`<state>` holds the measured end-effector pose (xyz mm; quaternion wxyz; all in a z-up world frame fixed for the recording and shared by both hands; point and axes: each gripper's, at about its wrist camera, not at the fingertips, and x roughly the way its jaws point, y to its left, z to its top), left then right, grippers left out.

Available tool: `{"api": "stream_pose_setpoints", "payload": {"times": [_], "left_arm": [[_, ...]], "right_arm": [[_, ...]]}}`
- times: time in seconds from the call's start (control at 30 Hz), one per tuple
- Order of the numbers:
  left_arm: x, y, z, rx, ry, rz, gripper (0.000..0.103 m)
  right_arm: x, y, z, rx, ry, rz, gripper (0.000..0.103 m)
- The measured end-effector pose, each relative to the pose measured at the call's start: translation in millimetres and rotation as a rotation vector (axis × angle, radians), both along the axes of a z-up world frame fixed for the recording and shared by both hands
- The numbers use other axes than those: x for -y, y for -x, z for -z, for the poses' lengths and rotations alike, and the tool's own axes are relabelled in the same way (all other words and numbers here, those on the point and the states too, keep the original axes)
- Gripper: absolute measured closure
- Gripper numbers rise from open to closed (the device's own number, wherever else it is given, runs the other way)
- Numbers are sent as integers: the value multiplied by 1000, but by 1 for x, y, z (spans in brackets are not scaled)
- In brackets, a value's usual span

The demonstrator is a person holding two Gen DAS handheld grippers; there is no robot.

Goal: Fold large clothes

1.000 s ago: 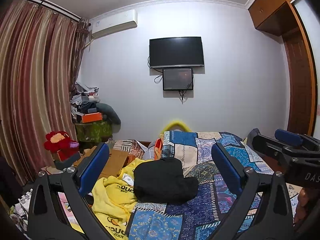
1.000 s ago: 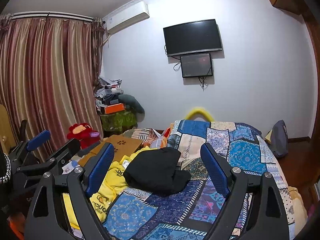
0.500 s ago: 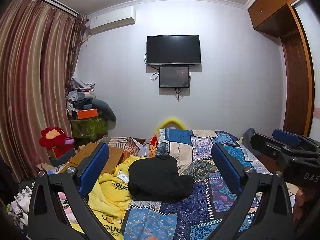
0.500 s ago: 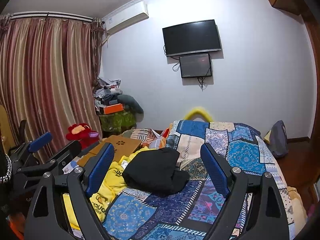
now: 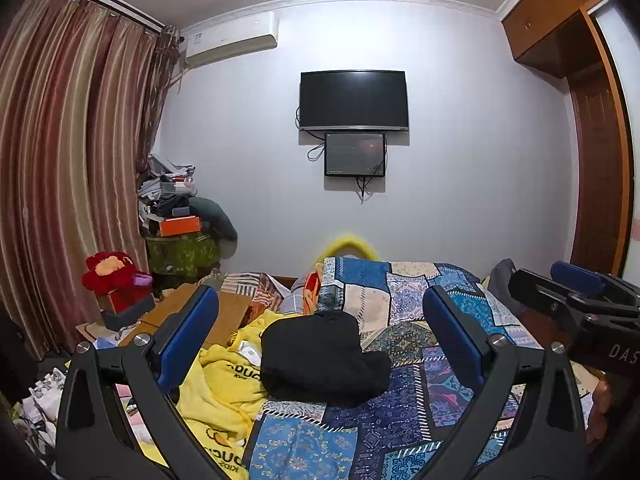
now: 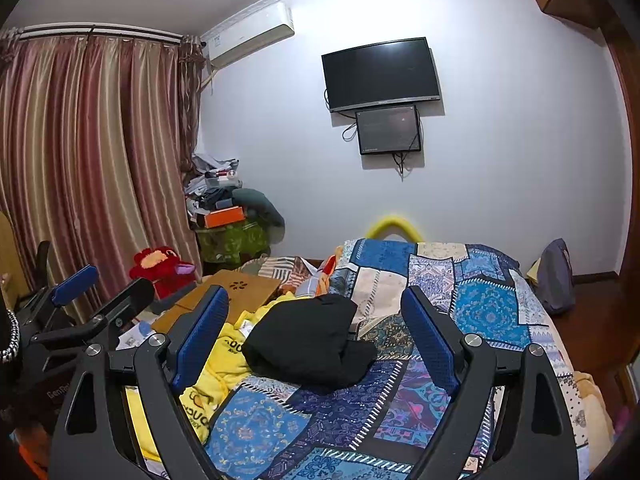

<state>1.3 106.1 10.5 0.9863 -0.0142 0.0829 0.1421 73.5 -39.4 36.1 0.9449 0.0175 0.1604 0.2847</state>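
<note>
A black garment (image 5: 324,356) lies in a folded heap on the blue patchwork bedspread (image 5: 404,412); it also shows in the right wrist view (image 6: 308,340). A yellow garment (image 5: 220,392) with printed letters lies crumpled to its left, also seen in the right wrist view (image 6: 208,376). My left gripper (image 5: 320,332) is open and empty, held above the bed short of the black garment. My right gripper (image 6: 314,326) is open and empty, likewise above the bed. Each gripper shows at the edge of the other's view.
A cardboard board (image 6: 240,292) and striped cloth lie at the bed's far left. A red plush toy (image 5: 114,276) and a piled stand (image 5: 180,236) are by the curtains. A TV (image 5: 354,100) hangs on the far wall. A wooden wardrobe (image 5: 600,160) stands right.
The left gripper's view has drifted slightly, the scene shifting a little left and down then back. The right gripper has barely moved. Both stay open; the clothes have not moved.
</note>
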Motion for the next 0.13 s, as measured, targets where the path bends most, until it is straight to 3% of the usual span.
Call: {"api": "stream_pose_setpoints", "payload": {"times": [0.13], "left_arm": [[-3, 0, 0, -4, 12, 1, 1]], "right_arm": [[0, 0, 0, -1, 0, 0, 17]]}}
